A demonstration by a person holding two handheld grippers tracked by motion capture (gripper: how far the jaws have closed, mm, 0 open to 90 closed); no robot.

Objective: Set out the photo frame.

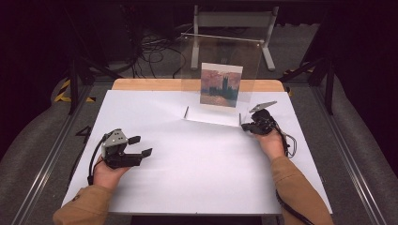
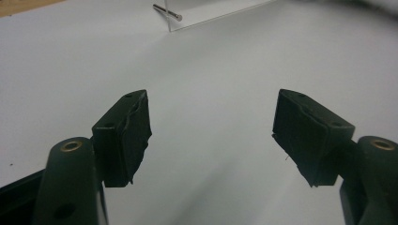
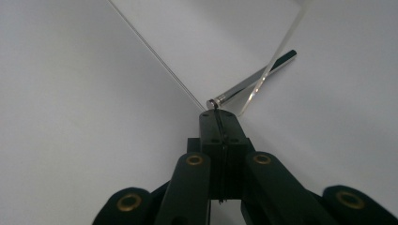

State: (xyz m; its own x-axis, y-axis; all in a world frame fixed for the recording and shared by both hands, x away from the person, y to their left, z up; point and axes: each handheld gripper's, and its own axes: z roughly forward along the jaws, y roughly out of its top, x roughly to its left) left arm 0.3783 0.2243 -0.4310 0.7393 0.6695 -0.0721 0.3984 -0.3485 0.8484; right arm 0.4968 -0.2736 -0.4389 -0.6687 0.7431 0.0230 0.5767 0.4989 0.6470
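White table (image 1: 197,159), right claw (image 3: 219,112) closed at pin (image 3: 253,79)

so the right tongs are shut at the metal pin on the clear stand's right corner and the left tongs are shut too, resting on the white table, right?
Not quite: the left tongs are open, their black pads standing well apart over the white table, as the left gripper view shows. The rest holds: the right tongs are shut at the metal pin on the clear stand's right corner.
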